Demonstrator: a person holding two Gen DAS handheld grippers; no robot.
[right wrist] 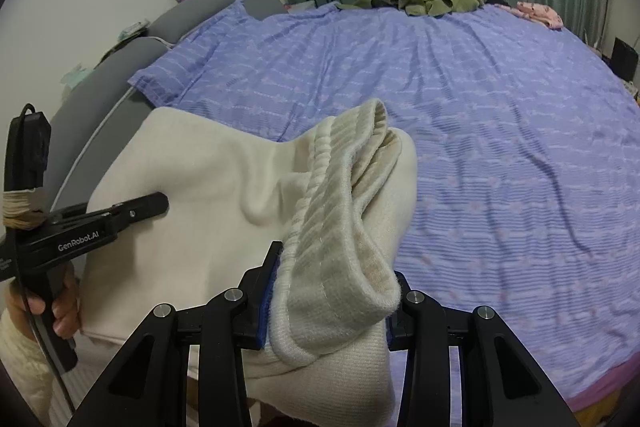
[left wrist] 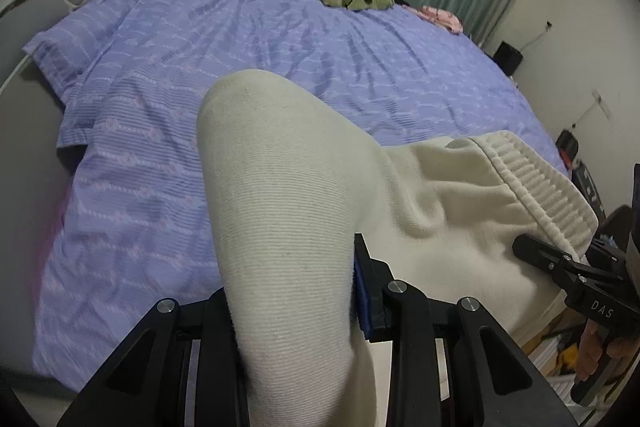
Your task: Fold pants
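Pants (left wrist: 288, 187), cream knit, hang above the near edge of the bed (left wrist: 360, 67). Our left hand-held gripper (left wrist: 294, 307) clamps a leg; our right hand-held gripper (right wrist: 328, 307) clamps the ribbed waistband (right wrist: 344, 195). We judge the fabric soft, light and droopy, best held at hems.

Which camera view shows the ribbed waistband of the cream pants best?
The right wrist view: the ribbed waistband fills the centre, clamped in the right gripper. The left wrist view shows it only sideways, near the right edge.
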